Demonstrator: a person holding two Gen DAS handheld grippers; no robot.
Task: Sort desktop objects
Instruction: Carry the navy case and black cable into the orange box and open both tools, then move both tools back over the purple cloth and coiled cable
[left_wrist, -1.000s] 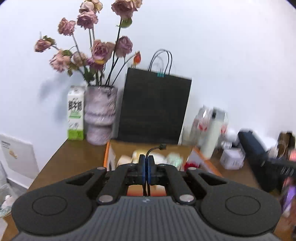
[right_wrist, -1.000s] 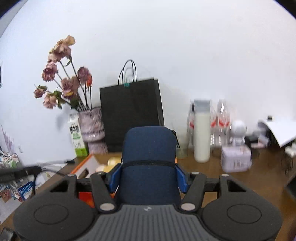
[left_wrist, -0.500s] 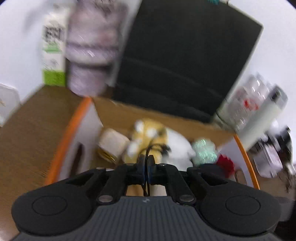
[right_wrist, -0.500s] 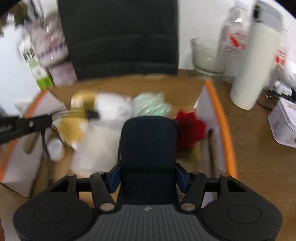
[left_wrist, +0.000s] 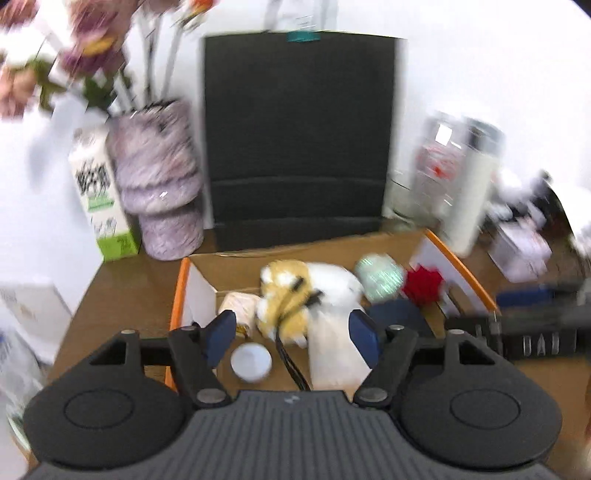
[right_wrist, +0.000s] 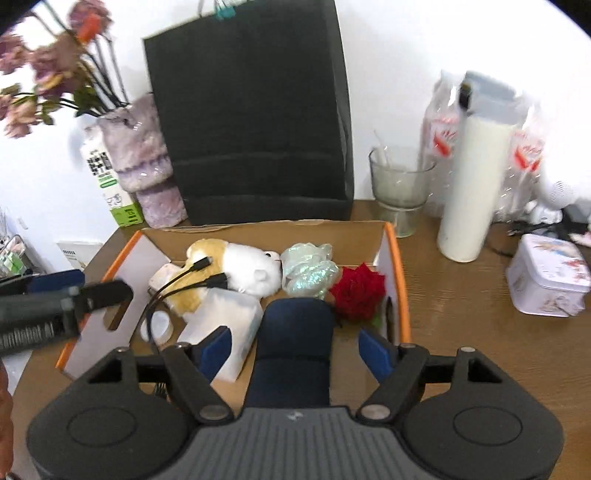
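Note:
An open cardboard box (right_wrist: 400, 280) with orange edges sits on the desk. Inside lie a plush toy (right_wrist: 236, 267), a shiny teal wrapper (right_wrist: 308, 269), a red rose (right_wrist: 356, 291), a white packet (right_wrist: 225, 321), a white round lid (right_wrist: 160, 325) and a black cable (right_wrist: 177, 284). A dark blue case (right_wrist: 293, 350) lies in the box between my right gripper's (right_wrist: 295, 347) open jaws, untouched by the pads. My left gripper (left_wrist: 291, 332) is open over the box, with the cable (left_wrist: 290, 363) loose below it. The left gripper also shows in the right wrist view (right_wrist: 74, 295).
A black paper bag (right_wrist: 251, 110) stands behind the box. A vase of flowers (right_wrist: 144, 162) and a milk carton (right_wrist: 109, 181) stand at back left. A glass (right_wrist: 399, 188), a white bottle (right_wrist: 476, 184) and a tin (right_wrist: 550, 273) stand at right.
Both grippers opened. The left one let go of the black cable and the right one let go of the blue case; both now lie in the box.

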